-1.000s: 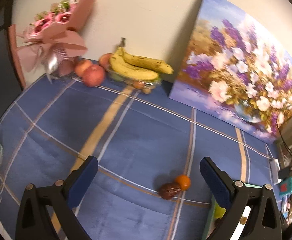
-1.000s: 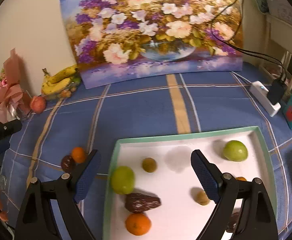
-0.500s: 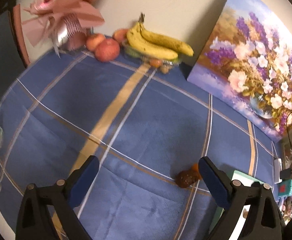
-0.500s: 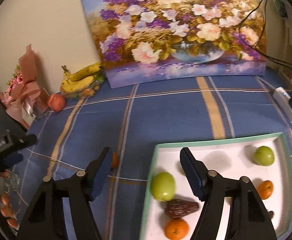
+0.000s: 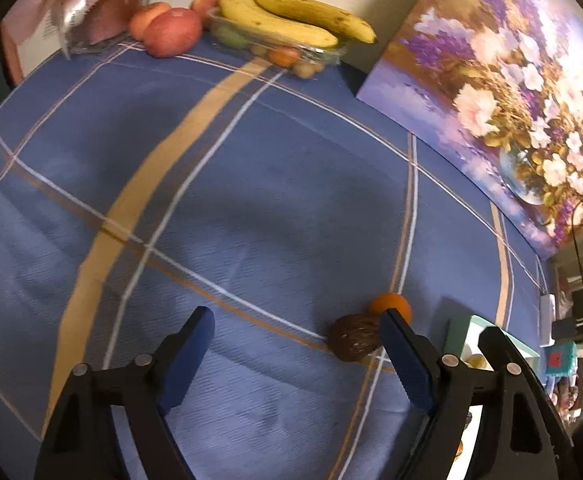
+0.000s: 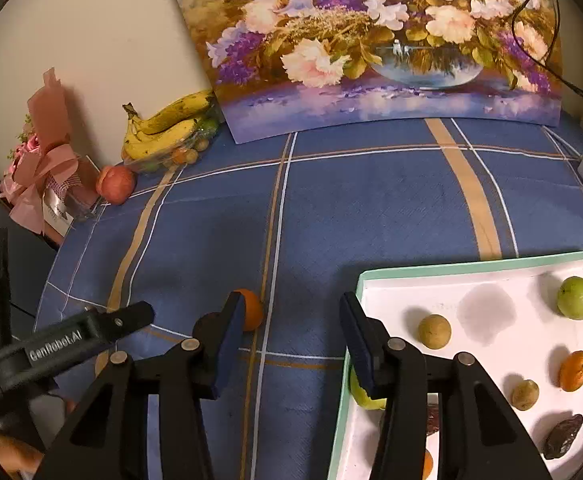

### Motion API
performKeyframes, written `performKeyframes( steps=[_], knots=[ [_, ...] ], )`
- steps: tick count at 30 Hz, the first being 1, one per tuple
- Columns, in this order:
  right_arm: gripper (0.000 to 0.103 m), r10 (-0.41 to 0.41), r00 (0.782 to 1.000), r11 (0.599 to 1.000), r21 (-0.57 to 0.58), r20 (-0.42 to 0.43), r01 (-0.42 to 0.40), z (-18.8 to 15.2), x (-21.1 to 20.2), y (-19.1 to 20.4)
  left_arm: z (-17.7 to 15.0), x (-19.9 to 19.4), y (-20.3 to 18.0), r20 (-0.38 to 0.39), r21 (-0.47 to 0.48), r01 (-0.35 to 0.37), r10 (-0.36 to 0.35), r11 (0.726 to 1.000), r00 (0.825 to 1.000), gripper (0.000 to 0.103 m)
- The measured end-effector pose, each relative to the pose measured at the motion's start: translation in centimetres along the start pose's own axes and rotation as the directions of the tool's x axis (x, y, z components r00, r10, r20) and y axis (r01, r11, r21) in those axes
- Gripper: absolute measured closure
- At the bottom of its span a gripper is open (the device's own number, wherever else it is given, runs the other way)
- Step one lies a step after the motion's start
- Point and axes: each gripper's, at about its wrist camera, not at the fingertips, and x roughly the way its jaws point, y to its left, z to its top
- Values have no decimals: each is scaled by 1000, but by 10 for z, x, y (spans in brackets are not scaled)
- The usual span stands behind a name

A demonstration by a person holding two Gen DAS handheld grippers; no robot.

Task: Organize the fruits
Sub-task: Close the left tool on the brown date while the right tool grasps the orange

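My left gripper [image 5: 295, 330] is closing over the blue checked tablecloth [image 5: 251, 184], nothing between its jaws. The small round orange fruit [image 5: 389, 305] and the dark brown wrinkled date [image 5: 353, 342] touch each other just beside its right finger. My right gripper [image 6: 291, 330] is also closing, on bare cloth only. The white tray with green rim [image 6: 471, 268] lies at its right with fruits inside. Yellow bananas [image 5: 291, 12] and a flower painting [image 5: 511, 80] stand far behind.
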Motion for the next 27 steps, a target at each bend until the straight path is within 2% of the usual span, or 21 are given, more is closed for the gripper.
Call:
performKeyframes(
  steps=[6, 8, 15, 16, 17, 18, 23, 27],
  knots=[
    [55, 3, 1000, 1000, 16, 3, -3, 6, 2, -2, -2, 14, -14, -38, 32, 62, -61, 998, 997, 23],
    [55, 6, 1000, 1000, 29, 5, -6, 7, 2, -5, -5, 20, -19, -54, 40, 80, -78, 996, 995, 27],
    [55, -1, 1000, 999, 50, 2, 1, 7, 3, -10, -17, 42, -26, -112, 23, 122, -119, 992, 987, 37],
    [55, 0, 1000, 999, 51, 1, 0, 7, 3, -11, -18, 44, -26, -118, 23, 124, -120, 992, 986, 41],
    [55, 1, 1000, 999, 52, -1, -1, 7, 3, -11, -18, 46, -25, -122, 21, 128, -125, 991, 985, 52],
    [55, 2, 1000, 999, 52, -2, -2, 7, 3, -11, -18, 46, -25, -126, 17, 134, -131, 991, 983, 55],
    [55, 6, 1000, 999, 52, -5, -5, 7, 4, -11, -17, 43, -23, -129, 22, 135, -131, 991, 983, 55],
    [55, 15, 1000, 999, 36, -23, -15, 5, 11, -6, -11, 36, -8, -126, -42, 89, -94, 995, 988, 55]
  ],
)
